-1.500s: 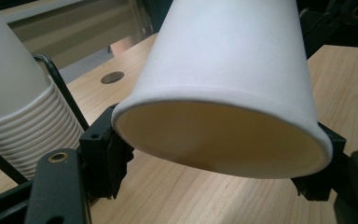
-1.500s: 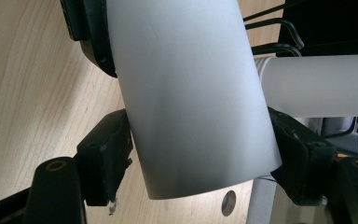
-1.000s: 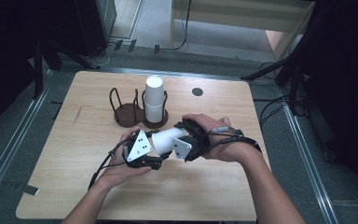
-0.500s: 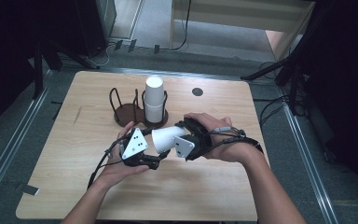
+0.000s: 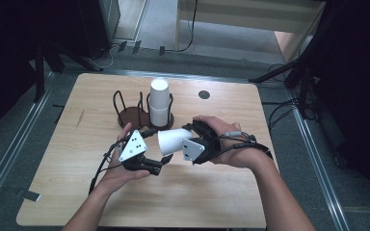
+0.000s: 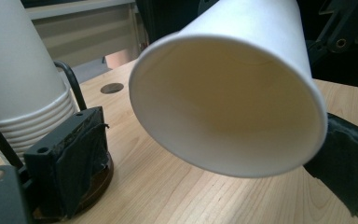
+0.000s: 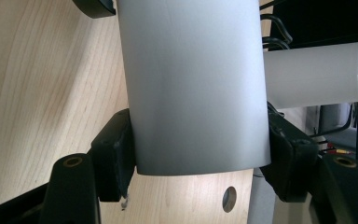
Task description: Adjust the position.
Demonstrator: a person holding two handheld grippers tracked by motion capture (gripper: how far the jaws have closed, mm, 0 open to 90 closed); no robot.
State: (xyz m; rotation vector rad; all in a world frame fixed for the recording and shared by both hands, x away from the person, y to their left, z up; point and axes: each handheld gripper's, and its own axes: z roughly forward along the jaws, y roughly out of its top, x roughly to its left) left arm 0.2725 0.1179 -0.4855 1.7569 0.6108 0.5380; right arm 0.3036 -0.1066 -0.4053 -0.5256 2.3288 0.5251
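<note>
A white paper cup lies on its side in the air above the wooden table. My right gripper is shut on it, its pads pressing both sides near the cup's bottom end. The cup's open mouth faces my left gripper. That gripper's jaws have just been opening and stand wide, with the rim between them. The left pad is clear of the rim, and the right one sits close beside it.
A stack of white cups stands upside down in a dark wire holder on a brown base, just behind the hands. A small round hole lies in the tabletop at the back right. Floor and cables surround the table.
The left gripper's jaws have spread apart from the cup's rim and the left hand has drawn a little to the left. The right gripper keeps the cup in place.
</note>
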